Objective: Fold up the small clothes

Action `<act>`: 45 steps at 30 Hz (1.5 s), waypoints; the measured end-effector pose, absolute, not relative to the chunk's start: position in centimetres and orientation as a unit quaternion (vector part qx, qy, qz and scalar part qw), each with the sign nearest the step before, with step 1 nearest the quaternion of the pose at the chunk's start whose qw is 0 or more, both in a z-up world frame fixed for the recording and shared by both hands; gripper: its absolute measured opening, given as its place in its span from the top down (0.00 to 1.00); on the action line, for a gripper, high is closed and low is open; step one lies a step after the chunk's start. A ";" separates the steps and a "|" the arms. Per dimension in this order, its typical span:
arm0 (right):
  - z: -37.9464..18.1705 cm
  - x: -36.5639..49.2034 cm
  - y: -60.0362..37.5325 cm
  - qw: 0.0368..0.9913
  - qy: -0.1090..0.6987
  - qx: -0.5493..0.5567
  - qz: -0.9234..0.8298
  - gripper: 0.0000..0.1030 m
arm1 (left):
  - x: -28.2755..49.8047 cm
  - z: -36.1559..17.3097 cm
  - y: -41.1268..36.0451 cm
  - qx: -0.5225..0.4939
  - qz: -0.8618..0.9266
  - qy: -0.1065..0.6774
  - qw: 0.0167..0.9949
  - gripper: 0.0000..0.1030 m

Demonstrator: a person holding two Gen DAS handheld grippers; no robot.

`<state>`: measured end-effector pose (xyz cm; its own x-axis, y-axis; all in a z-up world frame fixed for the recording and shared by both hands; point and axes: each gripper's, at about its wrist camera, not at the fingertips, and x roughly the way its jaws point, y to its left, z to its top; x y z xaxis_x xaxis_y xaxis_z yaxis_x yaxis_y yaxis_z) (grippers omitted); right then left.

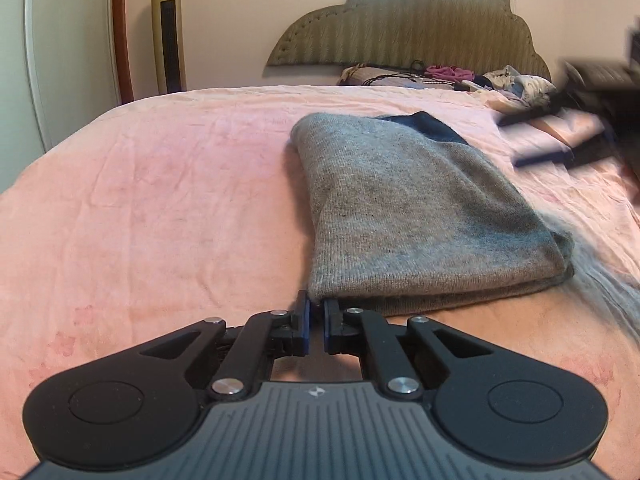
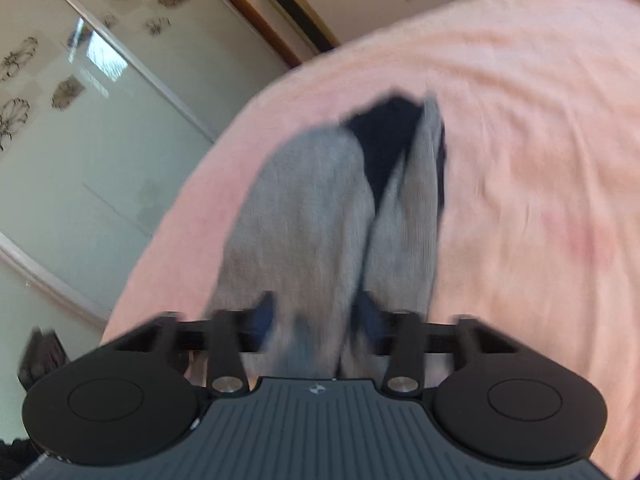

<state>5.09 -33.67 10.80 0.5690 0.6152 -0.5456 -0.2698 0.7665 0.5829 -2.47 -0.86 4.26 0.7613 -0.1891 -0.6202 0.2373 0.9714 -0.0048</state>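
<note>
A grey knit garment [image 1: 400, 204] with a dark blue part at its far end lies folded on the pink bed [image 1: 160, 200]. My left gripper [image 1: 316, 308] sits at its near left corner, jaws almost shut, pinching the corner's edge. In the blurred right wrist view, my right gripper [image 2: 314, 312] is open about as wide as the bunched grey garment [image 2: 312, 208] that runs between its blue pads; the cloth hangs from it over the pink bed [image 2: 520, 160]. The right gripper shows as a dark blur at the right edge of the left wrist view [image 1: 592, 120].
A padded headboard [image 1: 408, 20] stands at the far end, with a pile of clothes and cables [image 1: 448, 76] below it. A gold tower heater [image 1: 170, 28] and a glass wardrobe door [image 2: 80, 120] stand to the left of the bed.
</note>
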 end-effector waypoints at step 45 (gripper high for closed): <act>8.1 8.1 -32.9 0.852 0.418 0.213 0.231 0.71 | 2.8 5.6 -4.3 0.038 -0.236 0.305 0.922 0.30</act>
<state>8.06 -32.89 8.06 0.5442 0.5716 -0.6142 -0.2146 0.8025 0.5567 2.79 -4.32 5.58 0.7028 -0.4112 -0.5805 0.4579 0.8860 -0.0732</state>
